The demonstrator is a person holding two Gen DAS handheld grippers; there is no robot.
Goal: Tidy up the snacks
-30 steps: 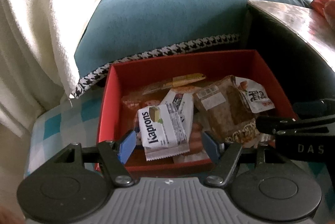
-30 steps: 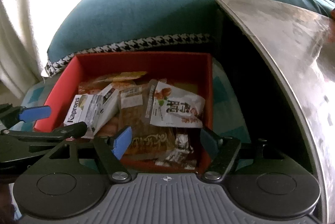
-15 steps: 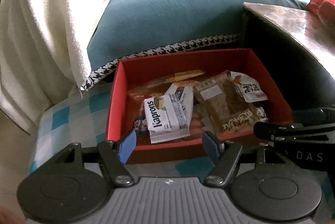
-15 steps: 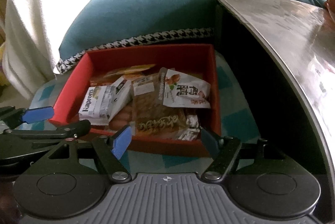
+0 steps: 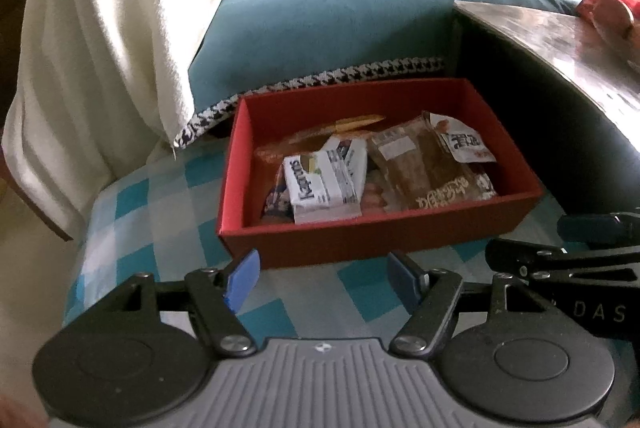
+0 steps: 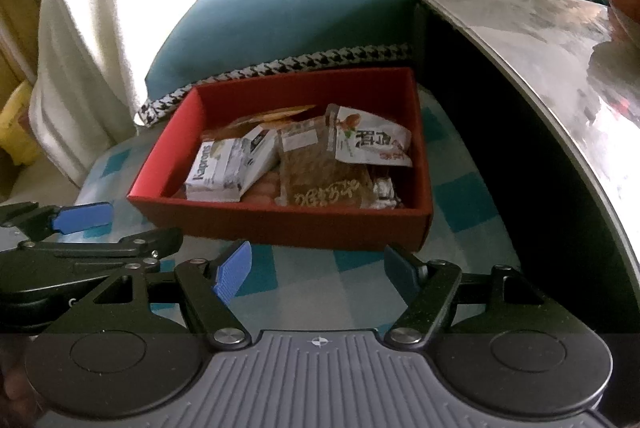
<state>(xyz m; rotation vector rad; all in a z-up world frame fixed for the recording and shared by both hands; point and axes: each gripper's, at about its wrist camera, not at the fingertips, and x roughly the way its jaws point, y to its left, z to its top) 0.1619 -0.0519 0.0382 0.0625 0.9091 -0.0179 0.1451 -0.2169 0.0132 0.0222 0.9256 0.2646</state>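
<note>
Holding white Kaprons wafers (image 5: 320, 183) and brown snack packs (image 5: 424, 167), the red box (image 5: 360, 240) faces both tongs (image 5: 322, 278) (image 6: 316, 270), spread wide, empty.

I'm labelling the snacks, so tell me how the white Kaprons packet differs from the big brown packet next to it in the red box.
The Kaprons packet is white and opaque with dark lettering; the brown packet is see-through, showing a brown snack, with pale script near its front end. The Kaprons packet looks smaller and lies toward the box's left side, propped on other snacks; the brown packet is longer and lies mid-box. Both lie in the red box, untouched by either gripper.
</note>
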